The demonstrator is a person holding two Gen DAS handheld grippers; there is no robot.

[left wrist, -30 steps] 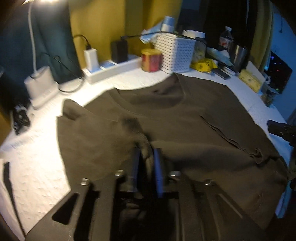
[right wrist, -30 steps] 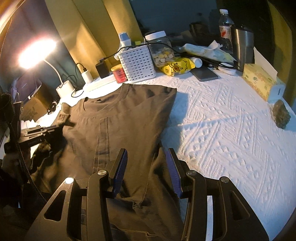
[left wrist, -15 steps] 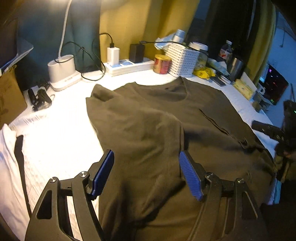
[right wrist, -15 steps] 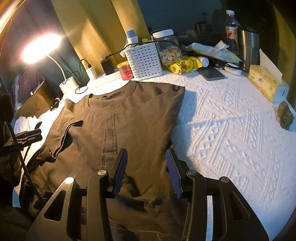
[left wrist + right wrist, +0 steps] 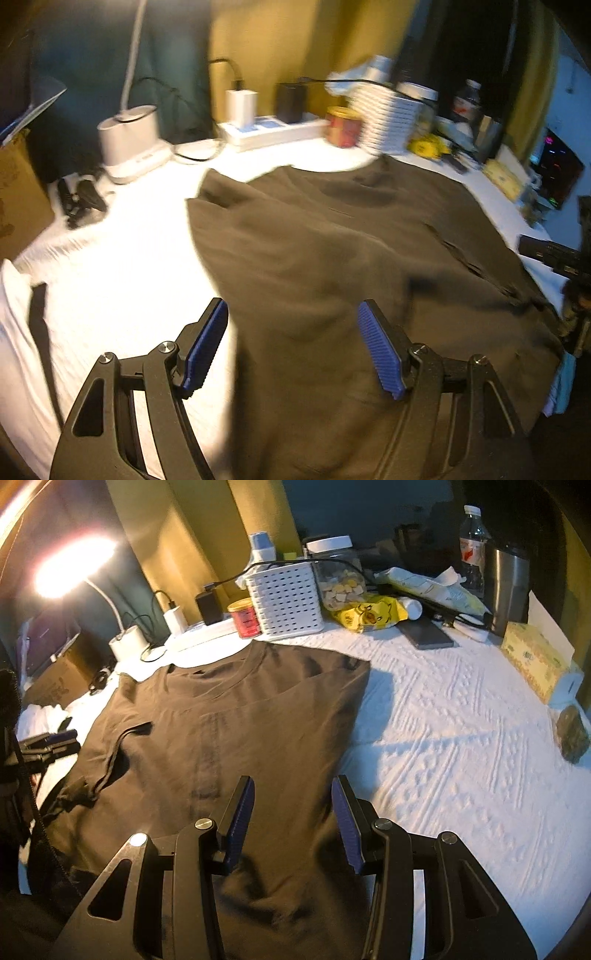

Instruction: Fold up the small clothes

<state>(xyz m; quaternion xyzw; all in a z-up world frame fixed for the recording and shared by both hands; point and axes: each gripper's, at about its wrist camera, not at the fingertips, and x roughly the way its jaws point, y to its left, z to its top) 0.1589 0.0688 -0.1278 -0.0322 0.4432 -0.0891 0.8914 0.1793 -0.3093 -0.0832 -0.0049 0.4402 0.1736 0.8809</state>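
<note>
A dark olive T-shirt [image 5: 332,236] lies flat on the white textured cover [image 5: 122,258], collar toward the far clutter. My left gripper [image 5: 291,304] hovers open over the shirt's near left edge, with nothing pinched between its blue pads [image 5: 207,343]. In the right wrist view the T-shirt [image 5: 240,716] shows a straight folded right edge and a sleeve folded inward at its left. My right gripper [image 5: 292,781] stands open above the hem, not pressing the cloth. The left gripper [image 5: 55,744] shows at that view's left edge. The left wrist view is blurred.
Along the far edge stand a lamp base [image 5: 129,140], a power strip [image 5: 266,129], a red can [image 5: 243,618], a white basket [image 5: 284,598], a jar, a bottle and a steel tumbler [image 5: 506,587]. A tissue box [image 5: 535,661] and a phone [image 5: 424,635] lie right. Bare white cover [image 5: 461,738] spreads right of the shirt.
My left gripper, shut on a bunch of shirt fabric a second ago, has opened, let it go and drawn back leftward. The shirt's left part now lies folded over. The right gripper stayed put.
</note>
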